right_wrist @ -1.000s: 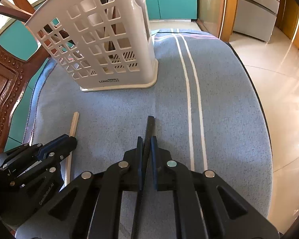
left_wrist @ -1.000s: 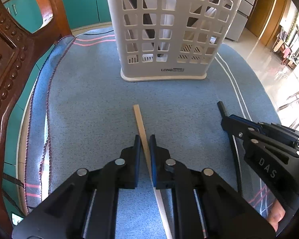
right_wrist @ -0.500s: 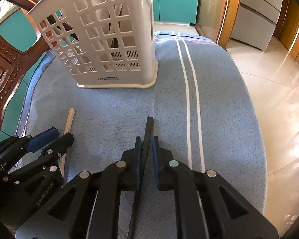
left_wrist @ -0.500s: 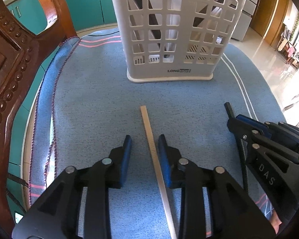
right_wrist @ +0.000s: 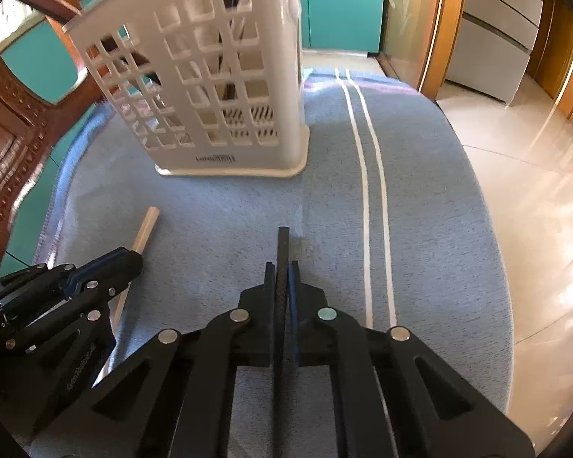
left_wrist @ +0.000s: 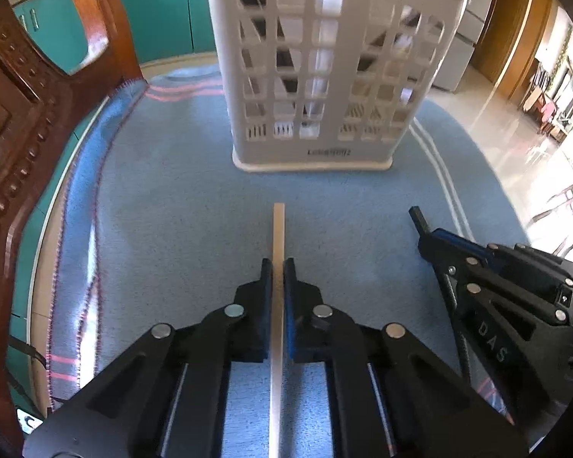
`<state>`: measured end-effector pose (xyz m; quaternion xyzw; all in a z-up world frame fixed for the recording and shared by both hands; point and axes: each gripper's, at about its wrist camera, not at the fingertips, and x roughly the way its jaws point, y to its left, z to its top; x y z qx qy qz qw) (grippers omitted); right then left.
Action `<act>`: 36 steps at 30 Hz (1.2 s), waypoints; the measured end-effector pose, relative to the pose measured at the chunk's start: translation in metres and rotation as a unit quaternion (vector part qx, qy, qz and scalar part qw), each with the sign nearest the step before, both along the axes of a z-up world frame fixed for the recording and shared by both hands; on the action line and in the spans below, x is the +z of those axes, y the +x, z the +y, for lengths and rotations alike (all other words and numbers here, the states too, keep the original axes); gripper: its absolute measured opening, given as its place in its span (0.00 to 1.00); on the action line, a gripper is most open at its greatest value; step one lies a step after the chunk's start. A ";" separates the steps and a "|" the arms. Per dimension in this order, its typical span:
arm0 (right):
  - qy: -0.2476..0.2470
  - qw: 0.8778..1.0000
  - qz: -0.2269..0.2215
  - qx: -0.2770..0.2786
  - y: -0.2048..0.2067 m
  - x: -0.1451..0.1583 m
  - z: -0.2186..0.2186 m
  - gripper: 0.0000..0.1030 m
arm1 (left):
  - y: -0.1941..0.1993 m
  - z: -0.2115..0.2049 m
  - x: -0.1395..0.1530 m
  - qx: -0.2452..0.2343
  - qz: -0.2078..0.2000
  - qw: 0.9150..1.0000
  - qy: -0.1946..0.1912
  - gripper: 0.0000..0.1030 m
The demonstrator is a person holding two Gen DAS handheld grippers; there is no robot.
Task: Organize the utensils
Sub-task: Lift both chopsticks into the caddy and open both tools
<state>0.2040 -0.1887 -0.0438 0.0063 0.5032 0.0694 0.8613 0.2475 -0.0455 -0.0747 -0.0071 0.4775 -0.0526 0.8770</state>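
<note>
Pale wooden stick (left_wrist: 279,225) and black stick (right_wrist: 282,252) before white basket (left_wrist: 324,76).

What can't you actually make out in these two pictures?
- Near end of the pale wooden stick: left wrist view, hidden under the left gripper and cut off by the bottom edge.
- Near end of the black stick: right wrist view, hidden under the right gripper.
- Contents of the white basket: only dark and pale shapes show through the holes.
- Basket's label: blurred in both views.

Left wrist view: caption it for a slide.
Left gripper clamps a pale wooden stick on blue cloth, facing the white utensil basket.
</note>
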 end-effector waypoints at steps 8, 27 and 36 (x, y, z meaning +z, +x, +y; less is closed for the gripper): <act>0.070 0.995 -0.070 0.026 -0.028 0.066 -0.014 0.06 | -0.028 0.010 0.059 -0.001 -0.089 0.996 -0.020 0.07; 0.188 0.947 -0.258 0.035 -0.037 0.252 -0.069 0.07 | -0.084 0.044 0.272 0.022 -0.341 0.933 -0.113 0.07; 0.220 0.923 -0.317 0.011 -0.009 0.288 -0.066 0.07 | -0.054 0.055 0.281 0.040 -0.352 0.924 -0.143 0.07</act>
